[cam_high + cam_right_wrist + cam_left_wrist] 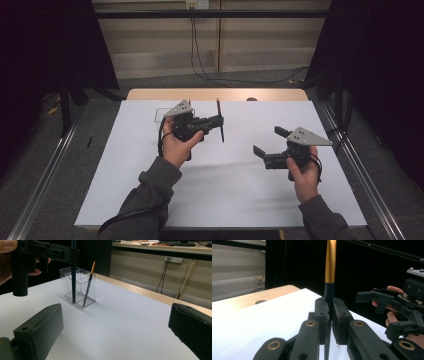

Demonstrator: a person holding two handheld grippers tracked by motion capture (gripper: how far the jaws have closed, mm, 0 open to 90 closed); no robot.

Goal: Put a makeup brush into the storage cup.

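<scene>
Left gripper [220,121] clamps a dark, gold-banded paintbrush [330,270] upright above the white table [225,195], the wide-open right gripper [264,142] idle; next, seemingly, lowering it into the clear holder [77,286] beside another brush [89,285].

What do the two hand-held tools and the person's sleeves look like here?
Both tools are matte black. The left tool and the right tool each carry a grey three-cornered plate with small dark dots. Brass-coloured pivot pins show on the left tool's linkages. A black cable trails along the dark grey sleeve.
</scene>
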